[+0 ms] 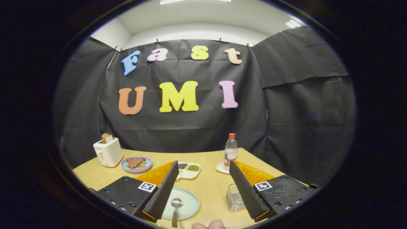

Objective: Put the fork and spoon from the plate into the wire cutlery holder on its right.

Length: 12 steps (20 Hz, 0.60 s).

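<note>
Above the near edge of the wooden table (pixel 210 187), the gripper (pixel 203 190) hangs level, fingers spread wide, gripping nothing. Between them sits the pale green plate (pixel 187 200) with the spoon (pixel 175 206) on it, bowl pointing away; the fork cannot be made out. A person's fingertip (pixel 211 225) shows at the near edge. Beside the right finger stands the wire cutlery holder (pixel 234 197). Farther back: a divided dish (pixel 188 169), a bottle (pixel 230 149), a plate of food (pixel 136 163), and a toaster (pixel 108 152) at the far left corner.
</note>
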Motion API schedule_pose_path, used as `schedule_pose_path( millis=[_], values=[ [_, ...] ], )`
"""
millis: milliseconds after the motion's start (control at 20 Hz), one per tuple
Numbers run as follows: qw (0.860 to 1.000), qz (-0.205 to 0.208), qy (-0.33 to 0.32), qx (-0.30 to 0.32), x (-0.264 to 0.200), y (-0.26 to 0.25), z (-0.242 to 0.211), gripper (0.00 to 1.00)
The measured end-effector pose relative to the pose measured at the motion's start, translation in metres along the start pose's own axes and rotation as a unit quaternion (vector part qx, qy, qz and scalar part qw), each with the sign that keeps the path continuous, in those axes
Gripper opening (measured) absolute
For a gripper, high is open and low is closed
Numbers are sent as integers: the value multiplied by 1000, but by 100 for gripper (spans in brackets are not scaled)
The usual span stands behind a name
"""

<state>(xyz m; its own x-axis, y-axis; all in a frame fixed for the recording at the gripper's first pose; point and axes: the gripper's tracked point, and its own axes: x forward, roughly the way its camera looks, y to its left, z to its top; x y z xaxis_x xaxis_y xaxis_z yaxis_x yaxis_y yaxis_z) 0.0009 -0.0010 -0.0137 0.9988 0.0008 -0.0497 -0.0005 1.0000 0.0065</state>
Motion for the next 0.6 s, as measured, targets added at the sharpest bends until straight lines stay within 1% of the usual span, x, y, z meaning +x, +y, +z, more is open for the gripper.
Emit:
schedule_pose_path(
  millis=[350,600],
  values=[
    [1000,-1,-1,2,-4,-2,3,96],
    [1000,6,16,-2,-9,3,1,96]
  ],
)
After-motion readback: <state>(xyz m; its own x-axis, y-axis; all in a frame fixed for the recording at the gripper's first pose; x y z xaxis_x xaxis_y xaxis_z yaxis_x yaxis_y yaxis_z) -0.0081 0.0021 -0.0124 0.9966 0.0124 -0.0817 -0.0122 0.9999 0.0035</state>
